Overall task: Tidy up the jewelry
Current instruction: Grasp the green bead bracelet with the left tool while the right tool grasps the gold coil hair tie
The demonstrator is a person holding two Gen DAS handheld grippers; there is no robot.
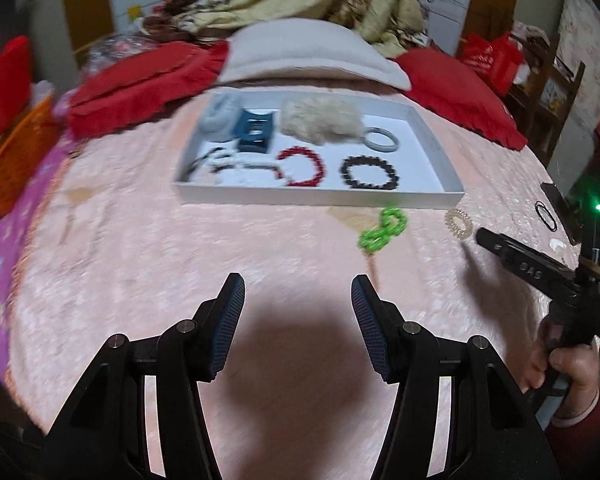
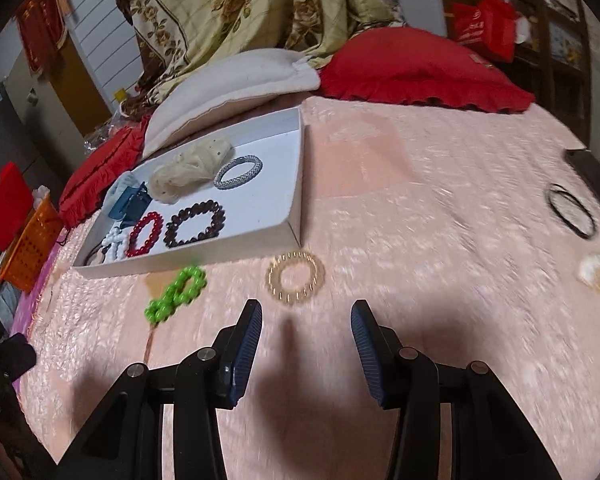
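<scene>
Hovering over pink bedspread (image 2: 440,208): left gripper (image 1: 298,316), jaws spread wide, holding nothing; right gripper (image 2: 306,342), likewise spread and unladen, near gold coil bracelet (image 2: 296,278).

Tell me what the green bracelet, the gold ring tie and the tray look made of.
Green bracelet: glossy beads, probably plastic.
Gold ring tie: translucent coil, likely plastic.
Tray: matte white walls with folded corners, probably cardboard.
</scene>
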